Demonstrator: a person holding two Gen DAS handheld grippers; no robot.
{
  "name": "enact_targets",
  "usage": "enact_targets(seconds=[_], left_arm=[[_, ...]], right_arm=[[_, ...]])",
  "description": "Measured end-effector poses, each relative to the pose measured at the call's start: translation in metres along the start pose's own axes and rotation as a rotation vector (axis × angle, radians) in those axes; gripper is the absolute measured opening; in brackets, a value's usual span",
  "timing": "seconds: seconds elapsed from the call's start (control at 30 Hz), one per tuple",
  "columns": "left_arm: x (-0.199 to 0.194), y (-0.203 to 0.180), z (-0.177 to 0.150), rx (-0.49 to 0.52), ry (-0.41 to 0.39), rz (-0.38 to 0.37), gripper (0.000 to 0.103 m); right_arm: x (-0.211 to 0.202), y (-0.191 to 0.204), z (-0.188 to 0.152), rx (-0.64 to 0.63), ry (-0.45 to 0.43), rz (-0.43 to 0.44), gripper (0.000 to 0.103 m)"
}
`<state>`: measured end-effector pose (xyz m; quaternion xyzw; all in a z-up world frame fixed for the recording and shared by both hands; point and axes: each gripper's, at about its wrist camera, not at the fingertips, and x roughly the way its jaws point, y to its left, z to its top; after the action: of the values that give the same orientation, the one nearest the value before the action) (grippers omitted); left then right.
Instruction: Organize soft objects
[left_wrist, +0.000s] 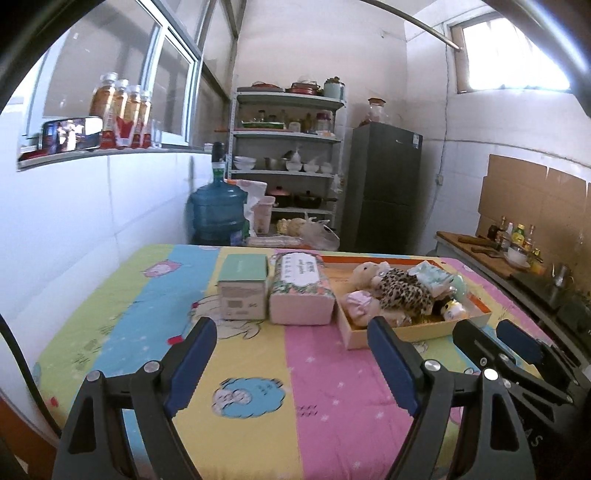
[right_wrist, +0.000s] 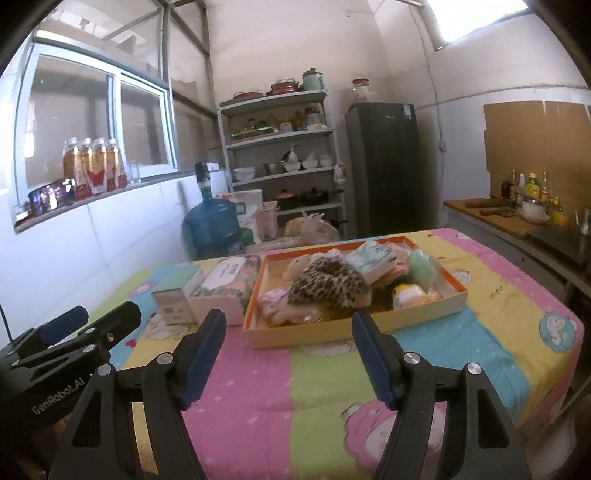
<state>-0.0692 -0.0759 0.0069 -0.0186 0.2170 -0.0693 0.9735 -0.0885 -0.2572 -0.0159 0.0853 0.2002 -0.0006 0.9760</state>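
An orange-rimmed shallow box (left_wrist: 417, 334) (right_wrist: 354, 326) on the table holds soft things: a leopard-print plush (left_wrist: 404, 290) (right_wrist: 328, 284), a beige doll (left_wrist: 365, 275), pink cloth (left_wrist: 356, 301), a yellow toy (right_wrist: 408, 295) and folded pale cloths (right_wrist: 373, 258). My left gripper (left_wrist: 291, 332) is open and empty, low over the table in front of the box's left end. My right gripper (right_wrist: 288, 325) is open and empty, in front of the box's near wall. Each gripper shows in the other's view, the right one (left_wrist: 495, 332) and the left one (right_wrist: 107, 314).
A tissue pack (left_wrist: 301, 291) (right_wrist: 225, 284) and a small carton (left_wrist: 245, 288) (right_wrist: 173, 304) stand left of the box. The table has a striped cartoon cloth (left_wrist: 258, 387). Behind are a water jug (left_wrist: 218, 210), shelves (left_wrist: 288, 155), a fridge (left_wrist: 384, 188) and a counter (left_wrist: 517, 266) at right.
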Motion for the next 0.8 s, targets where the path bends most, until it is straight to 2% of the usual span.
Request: enact_targets(seconds=[0.27, 0.5, 0.8], left_arm=[[-0.032, 0.009, -0.016, 0.014, -0.027, 0.024, 0.083], [-0.052, 0.016, -0.02, -0.003, -0.048, 0.033, 0.083], [-0.065, 0.021, -0.024, -0.011, -0.061, 0.081, 0.083]], right_arm=[[-0.03, 0.013, -0.018, 0.006, -0.033, -0.017, 0.072], [-0.054, 0.015, -0.022, 0.01, -0.069, -0.024, 0.072], [-0.07, 0.018, -0.023, 0.002, -0.092, -0.02, 0.072]])
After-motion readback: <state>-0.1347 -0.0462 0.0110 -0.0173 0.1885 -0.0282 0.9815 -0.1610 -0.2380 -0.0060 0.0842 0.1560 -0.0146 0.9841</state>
